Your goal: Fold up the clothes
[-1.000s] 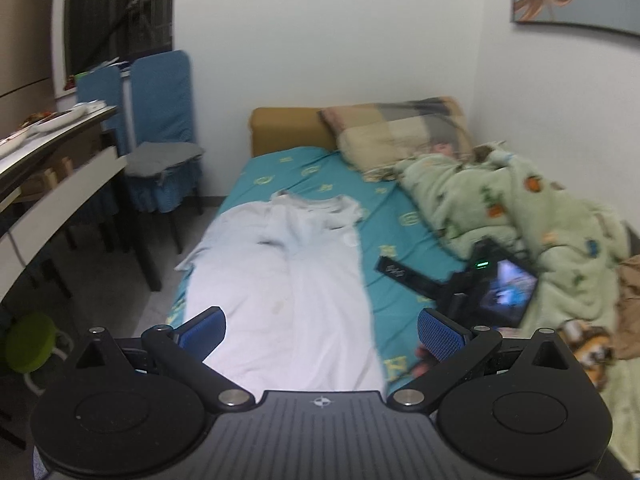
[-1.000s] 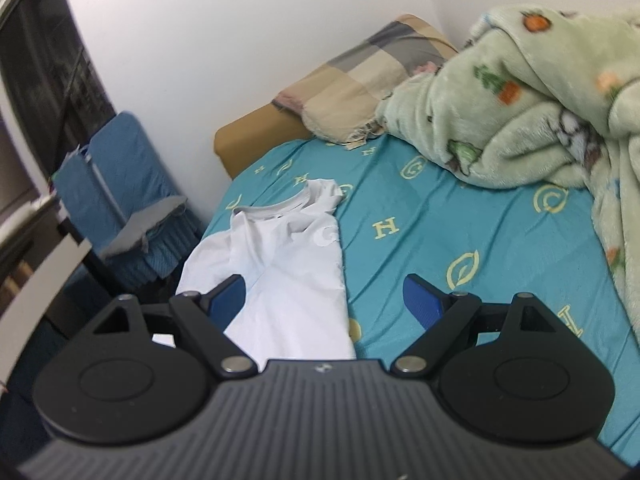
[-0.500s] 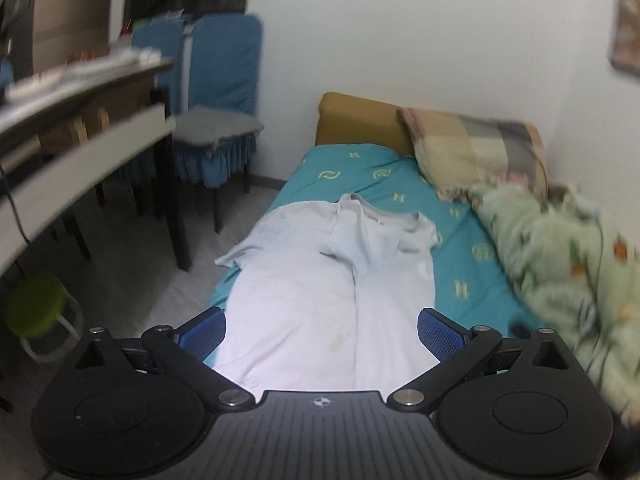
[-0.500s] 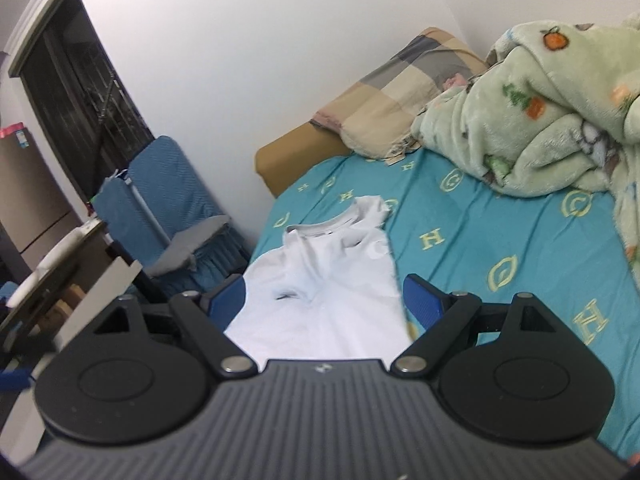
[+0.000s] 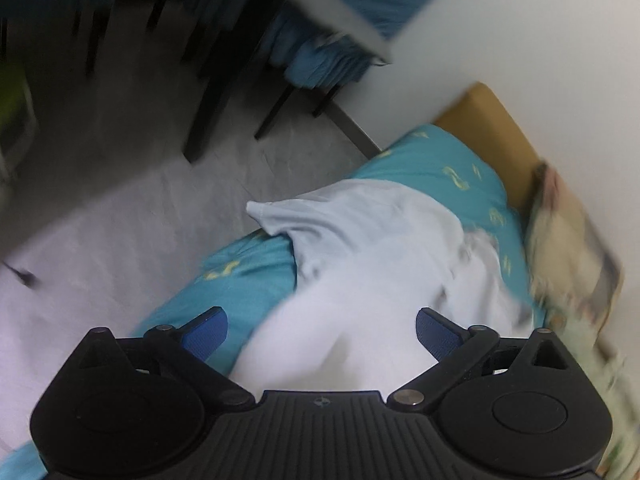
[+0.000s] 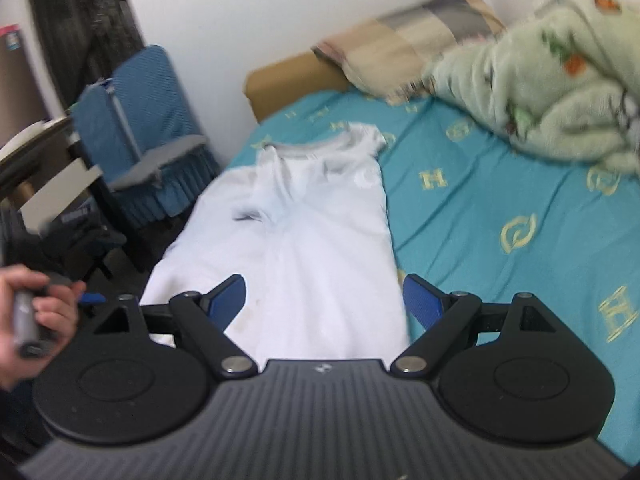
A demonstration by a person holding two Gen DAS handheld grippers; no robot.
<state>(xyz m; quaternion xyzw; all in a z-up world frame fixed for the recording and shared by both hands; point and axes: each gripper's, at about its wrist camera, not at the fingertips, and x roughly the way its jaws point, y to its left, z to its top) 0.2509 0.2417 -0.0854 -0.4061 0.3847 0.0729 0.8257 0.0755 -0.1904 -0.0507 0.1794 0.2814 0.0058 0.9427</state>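
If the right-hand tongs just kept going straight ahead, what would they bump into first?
Most likely the white cotton T-shirt spread on the teal patterned bedsheet: it lies directly ahead of the open right tongs. Nothing seems nearer, though depth is unclear.

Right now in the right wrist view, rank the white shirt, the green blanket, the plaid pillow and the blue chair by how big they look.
1. white shirt, though it lies nearest the camera
2. green blanket, cut off by the frame edge
3. blue chair and plaid pillow: too alike to rank
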